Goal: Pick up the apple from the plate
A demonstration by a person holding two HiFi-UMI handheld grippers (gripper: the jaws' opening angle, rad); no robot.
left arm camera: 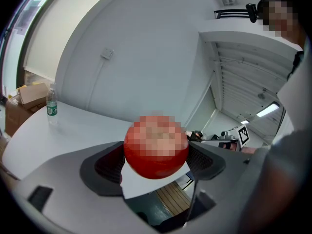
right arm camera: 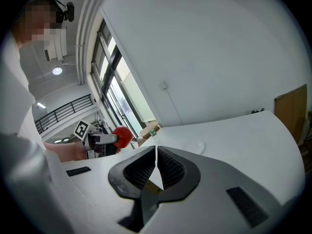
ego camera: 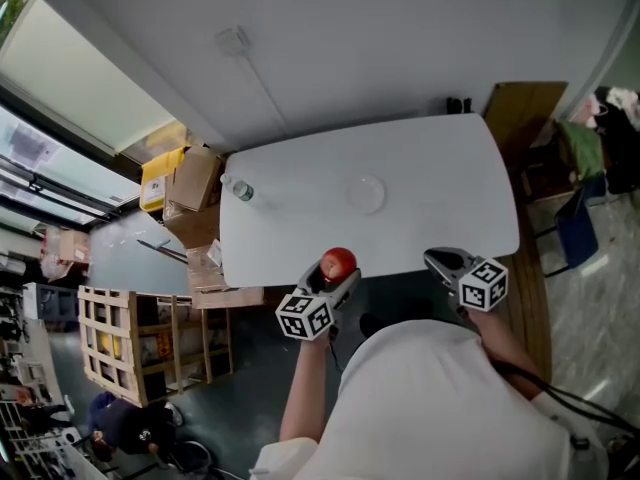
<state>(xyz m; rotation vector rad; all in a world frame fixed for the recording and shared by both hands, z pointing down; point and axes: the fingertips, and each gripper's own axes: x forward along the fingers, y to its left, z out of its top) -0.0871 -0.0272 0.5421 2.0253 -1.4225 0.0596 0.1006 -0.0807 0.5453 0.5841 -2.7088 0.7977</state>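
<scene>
My left gripper is shut on the red apple, held just past the table's near edge, off the plate. In the left gripper view the apple fills the gap between the two dark pads. The small white plate lies bare in the middle of the white table; it also shows in the right gripper view as the plate. My right gripper hovers at the near edge to the right, jaws shut with nothing in them. From there the apple is seen off to the left.
A clear water bottle stands at the table's left end, also visible as the bottle. Cardboard boxes and a wooden crate sit on the floor to the left. A brown board leans at the back right.
</scene>
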